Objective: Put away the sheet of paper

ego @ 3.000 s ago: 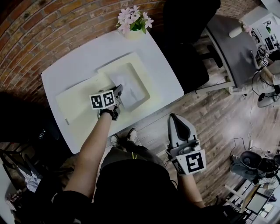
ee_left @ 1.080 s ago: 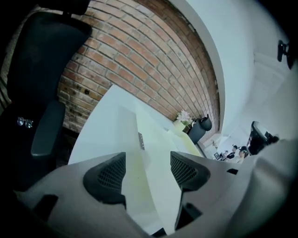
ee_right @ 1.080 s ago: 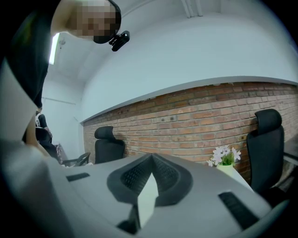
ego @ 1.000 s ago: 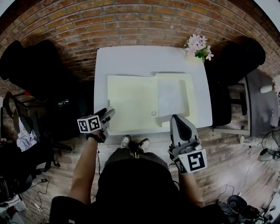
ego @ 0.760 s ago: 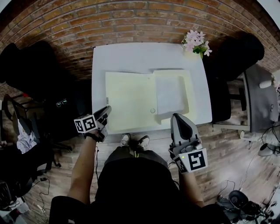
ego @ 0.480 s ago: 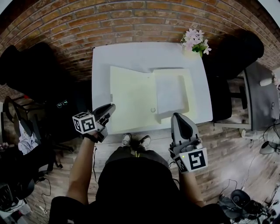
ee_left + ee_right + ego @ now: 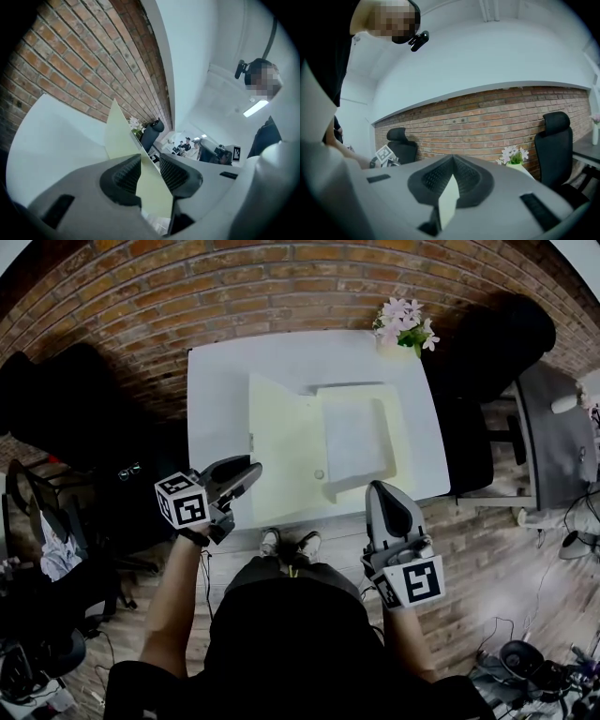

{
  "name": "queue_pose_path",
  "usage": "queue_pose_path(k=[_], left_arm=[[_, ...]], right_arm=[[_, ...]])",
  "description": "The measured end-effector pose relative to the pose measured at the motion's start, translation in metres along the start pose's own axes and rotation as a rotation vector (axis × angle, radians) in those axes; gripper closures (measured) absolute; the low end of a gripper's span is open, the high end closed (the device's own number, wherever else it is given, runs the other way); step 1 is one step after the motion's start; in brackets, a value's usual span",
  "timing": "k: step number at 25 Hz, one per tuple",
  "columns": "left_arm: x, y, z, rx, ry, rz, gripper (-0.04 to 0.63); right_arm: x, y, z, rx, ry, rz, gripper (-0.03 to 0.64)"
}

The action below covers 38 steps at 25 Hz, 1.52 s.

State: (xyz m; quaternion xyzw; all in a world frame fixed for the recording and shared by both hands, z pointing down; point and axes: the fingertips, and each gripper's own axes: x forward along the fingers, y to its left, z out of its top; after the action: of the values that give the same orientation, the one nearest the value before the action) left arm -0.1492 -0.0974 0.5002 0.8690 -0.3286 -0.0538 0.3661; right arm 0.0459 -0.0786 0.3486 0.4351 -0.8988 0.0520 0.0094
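A pale yellow folder (image 7: 281, 451) lies open on the white table (image 7: 216, 381). The sheet of paper (image 7: 354, 437) rests in its right half. The folder's left cover (image 7: 123, 140) is raised off the table and stands steeply. My left gripper (image 7: 251, 472) is at that cover's front left edge, and its jaws are opening. The cover runs up between its pads (image 7: 126, 173) with a gap showing. My right gripper (image 7: 377, 489) hovers at the table's front edge and is shut. In the right gripper view (image 7: 452, 176) a pale sliver sits at the pad seam; I cannot tell what it is.
A pot of pink flowers (image 7: 401, 324) stands at the table's far right corner. Black office chairs flank the table, one at the left (image 7: 56, 399) and one at the right (image 7: 492, 343). A brick wall runs behind. A grey desk (image 7: 553, 427) is further right.
The left gripper went to the folder's left cover and lifted it. The cover has swung up toward the right and looks narrower. The right gripper stayed put.
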Motion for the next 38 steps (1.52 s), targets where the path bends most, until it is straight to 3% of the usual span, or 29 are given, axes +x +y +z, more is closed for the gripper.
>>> queue_pose_path(k=[11, 19, 30, 38], left_arm=[[0.066, -0.068, 0.022, 0.167, 0.058, -0.228, 0.4], [0.121, -0.1, 0.024, 0.208, 0.096, -0.352, 0.382], [0.212, -0.121, -0.009, 0.453, 0.281, -0.36, 0.412], [0.278, -0.117, -0.05, 0.513, 0.392, -0.344, 0.429]], right_arm=[[-0.024, -0.029, 0.004, -0.002, -0.014, -0.072, 0.604], [-0.048, -0.063, 0.005, 0.011, -0.013, -0.159, 0.604], [-0.075, -0.109, 0.001, 0.027, -0.015, -0.241, 0.604], [-0.092, -0.141, -0.008, 0.051, 0.002, -0.301, 0.604]])
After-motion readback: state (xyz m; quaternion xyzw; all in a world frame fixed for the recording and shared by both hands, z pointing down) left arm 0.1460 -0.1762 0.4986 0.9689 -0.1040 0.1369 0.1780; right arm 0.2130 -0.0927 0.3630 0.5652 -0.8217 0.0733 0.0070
